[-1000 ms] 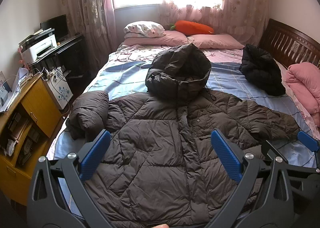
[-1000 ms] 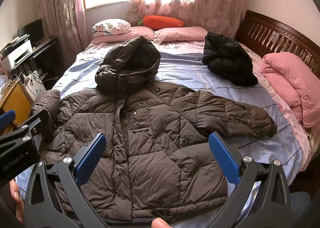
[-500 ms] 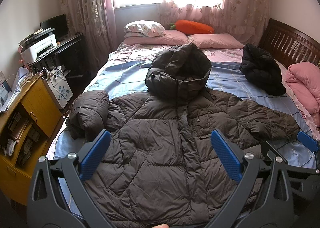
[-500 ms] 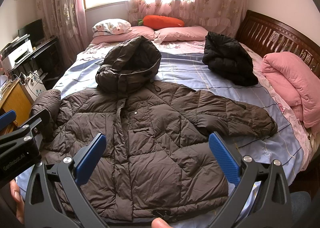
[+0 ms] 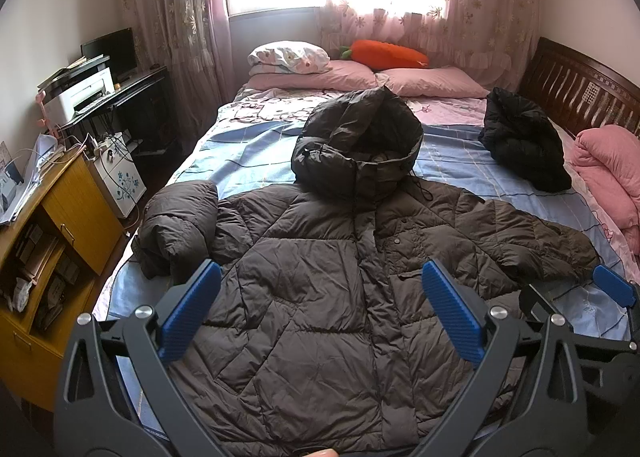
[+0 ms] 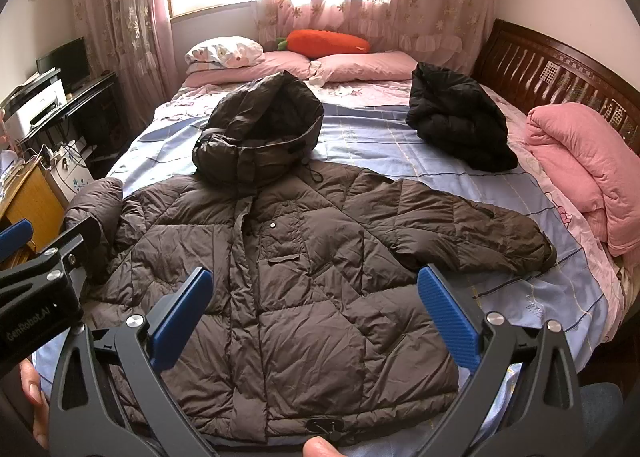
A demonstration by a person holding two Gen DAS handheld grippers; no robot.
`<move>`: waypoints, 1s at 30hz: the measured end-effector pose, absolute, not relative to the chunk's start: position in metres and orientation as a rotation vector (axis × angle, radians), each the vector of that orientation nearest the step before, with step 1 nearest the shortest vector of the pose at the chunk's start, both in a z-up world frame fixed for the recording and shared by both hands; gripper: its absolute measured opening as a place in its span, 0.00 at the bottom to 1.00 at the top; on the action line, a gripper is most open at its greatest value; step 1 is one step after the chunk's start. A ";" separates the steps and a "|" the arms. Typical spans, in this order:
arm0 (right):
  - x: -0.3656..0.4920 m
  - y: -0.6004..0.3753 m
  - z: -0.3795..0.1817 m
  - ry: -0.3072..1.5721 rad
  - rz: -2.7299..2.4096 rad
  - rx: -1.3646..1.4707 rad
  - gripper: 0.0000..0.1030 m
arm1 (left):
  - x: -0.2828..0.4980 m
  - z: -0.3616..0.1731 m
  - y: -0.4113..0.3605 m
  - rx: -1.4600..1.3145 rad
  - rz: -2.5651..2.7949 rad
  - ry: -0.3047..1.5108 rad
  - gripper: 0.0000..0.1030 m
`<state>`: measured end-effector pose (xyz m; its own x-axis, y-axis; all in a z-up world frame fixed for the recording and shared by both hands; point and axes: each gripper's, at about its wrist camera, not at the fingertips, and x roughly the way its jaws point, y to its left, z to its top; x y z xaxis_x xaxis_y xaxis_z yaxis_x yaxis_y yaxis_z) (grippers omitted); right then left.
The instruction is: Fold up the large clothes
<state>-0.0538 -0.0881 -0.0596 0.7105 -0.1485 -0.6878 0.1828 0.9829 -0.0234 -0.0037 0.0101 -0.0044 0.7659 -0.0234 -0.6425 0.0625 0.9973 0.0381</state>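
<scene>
brown puffer jacket (image 5: pixel 320 297) laid flat, front up, on bed (image 5: pixel 248 161) | left gripper (image 5: pixel 320 309), right gripper (image 6: pixel 316 313): jaws spread, nothing held, above jacket hem | sleeve beside hood best pinched near cuff, folded across chest

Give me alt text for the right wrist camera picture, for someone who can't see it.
A big brown puffer coat lies front up and spread flat on a bed, hood toward the pillows. The open right gripper hovers above its lower half. A crumpled black jacket and a folded pink blanket lie to the right.
</scene>
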 end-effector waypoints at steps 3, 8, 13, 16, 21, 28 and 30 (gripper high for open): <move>-0.053 -0.089 -0.059 0.760 -0.183 0.050 0.99 | -0.003 -0.004 0.010 0.059 -0.046 0.697 0.98; -0.053 -0.089 -0.060 0.760 -0.183 0.050 0.99 | -0.003 -0.004 0.010 0.058 -0.047 0.698 0.98; -0.053 -0.088 -0.060 0.760 -0.183 0.049 0.99 | -0.003 -0.004 0.010 0.059 -0.046 0.698 0.98; -0.053 -0.088 -0.060 0.763 -0.181 0.050 0.99 | -0.003 -0.004 0.010 0.059 -0.046 0.699 0.98; -0.052 -0.087 -0.062 0.767 -0.187 0.045 0.99 | -0.003 -0.004 0.010 0.058 -0.045 0.700 0.98; -0.022 -0.134 -0.039 0.742 -0.235 -0.065 0.99 | -0.005 -0.012 0.014 0.040 -0.056 0.721 0.98; 0.003 -0.169 -0.036 0.765 -0.292 -0.074 0.99 | -0.007 -0.011 0.015 0.022 -0.068 0.714 0.98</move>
